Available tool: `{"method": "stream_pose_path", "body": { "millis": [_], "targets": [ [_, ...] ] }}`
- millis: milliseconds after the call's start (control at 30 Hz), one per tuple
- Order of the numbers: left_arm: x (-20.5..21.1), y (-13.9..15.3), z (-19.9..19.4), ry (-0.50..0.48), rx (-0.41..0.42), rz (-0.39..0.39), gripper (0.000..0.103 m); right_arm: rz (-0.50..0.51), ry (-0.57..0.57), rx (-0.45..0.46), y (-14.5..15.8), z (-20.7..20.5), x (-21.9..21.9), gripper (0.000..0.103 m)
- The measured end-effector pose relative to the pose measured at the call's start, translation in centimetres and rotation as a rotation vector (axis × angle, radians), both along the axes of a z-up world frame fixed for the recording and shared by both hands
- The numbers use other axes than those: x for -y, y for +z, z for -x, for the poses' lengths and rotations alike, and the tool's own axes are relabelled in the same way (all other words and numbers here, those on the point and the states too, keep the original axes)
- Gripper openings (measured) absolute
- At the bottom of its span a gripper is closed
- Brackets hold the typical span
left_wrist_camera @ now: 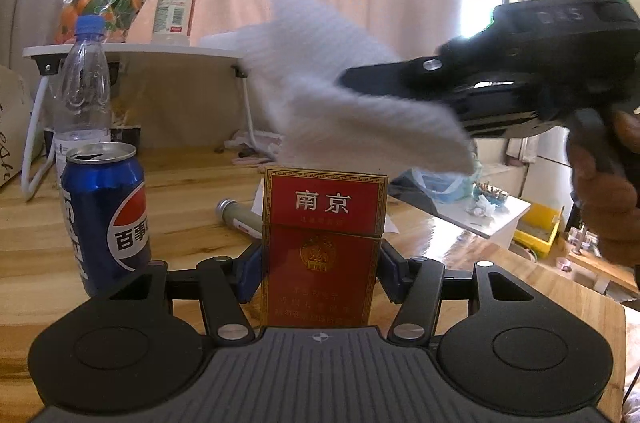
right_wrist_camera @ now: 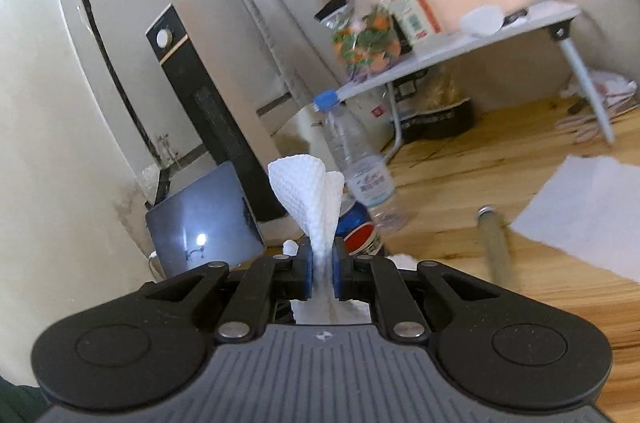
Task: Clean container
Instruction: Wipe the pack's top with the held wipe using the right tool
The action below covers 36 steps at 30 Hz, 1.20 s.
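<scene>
My left gripper (left_wrist_camera: 320, 263) is shut on a red cigarette box (left_wrist_camera: 323, 243) with gold trim and Chinese characters, held upright between the blue pads. My right gripper (right_wrist_camera: 323, 273) is shut on a white paper towel (right_wrist_camera: 308, 199) that fans out beyond the pads. In the left wrist view the right gripper (left_wrist_camera: 352, 81) comes in from the right and holds the towel (left_wrist_camera: 340, 95) just above the box's top. The towel is motion-blurred.
A blue Pepsi can (left_wrist_camera: 106, 211) and a clear water bottle (left_wrist_camera: 82, 83) stand at the left on the wooden table (left_wrist_camera: 192, 215). A small white folding table (left_wrist_camera: 132, 53) carries a bag of oranges and a bottle. A metal tube (right_wrist_camera: 496, 247) and white sheet (right_wrist_camera: 584, 215) lie on the wood.
</scene>
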<state>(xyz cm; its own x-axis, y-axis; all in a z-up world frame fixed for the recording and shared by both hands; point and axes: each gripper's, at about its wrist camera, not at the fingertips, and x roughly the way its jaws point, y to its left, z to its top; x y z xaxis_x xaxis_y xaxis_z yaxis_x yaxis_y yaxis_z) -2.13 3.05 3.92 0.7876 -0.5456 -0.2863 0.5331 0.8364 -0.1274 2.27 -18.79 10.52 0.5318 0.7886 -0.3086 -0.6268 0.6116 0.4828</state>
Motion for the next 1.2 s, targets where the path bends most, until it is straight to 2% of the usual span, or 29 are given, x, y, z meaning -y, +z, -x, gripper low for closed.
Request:
{"method": "stream_pose_path", "body": {
  "millis": [67,133,333,533,733,967,1067,1200],
  "targets": [
    [0.0,0.1,0.1,-0.004,0.005,0.004,0.059,-0.006,0.016,-0.029,-0.5,-0.4,-0.5,0.012],
    [-0.1,0.1,0.1,-0.007,0.007,0.005,0.059,0.035,0.002,-0.023,-0.9,-0.5,-1.1,0.012],
    [-0.5,0.0,-0.4,0.018,-0.022,0.015,0.058,0.032,-0.014,-0.046,-1.6,-0.2,-0.9,0.012],
    [-0.4,0.1,-0.3,0.01,-0.007,0.017,0.058,0.051,-0.03,-0.032,-1.1,0.9,0.3,0.012],
    [0.6,0.0,0.1,-0.028,0.012,-0.013,0.058,0.081,-0.015,-0.017,-1.1,0.1,-1.0,0.012],
    [0.2,0.1,-0.2,-0.003,-0.003,0.006,0.058,0.075,-0.019,-0.012,-1.4,-0.7,-1.4,0.012],
    [0.1,0.0,-0.4,0.002,-0.019,0.004,0.058,0.088,-0.01,-0.011,-1.3,0.3,-0.9,0.012],
    [0.5,0.2,0.1,-0.017,0.005,-0.009,0.058,0.102,-0.019,-0.007,-1.0,1.2,-0.2,0.012]
  ]
}}
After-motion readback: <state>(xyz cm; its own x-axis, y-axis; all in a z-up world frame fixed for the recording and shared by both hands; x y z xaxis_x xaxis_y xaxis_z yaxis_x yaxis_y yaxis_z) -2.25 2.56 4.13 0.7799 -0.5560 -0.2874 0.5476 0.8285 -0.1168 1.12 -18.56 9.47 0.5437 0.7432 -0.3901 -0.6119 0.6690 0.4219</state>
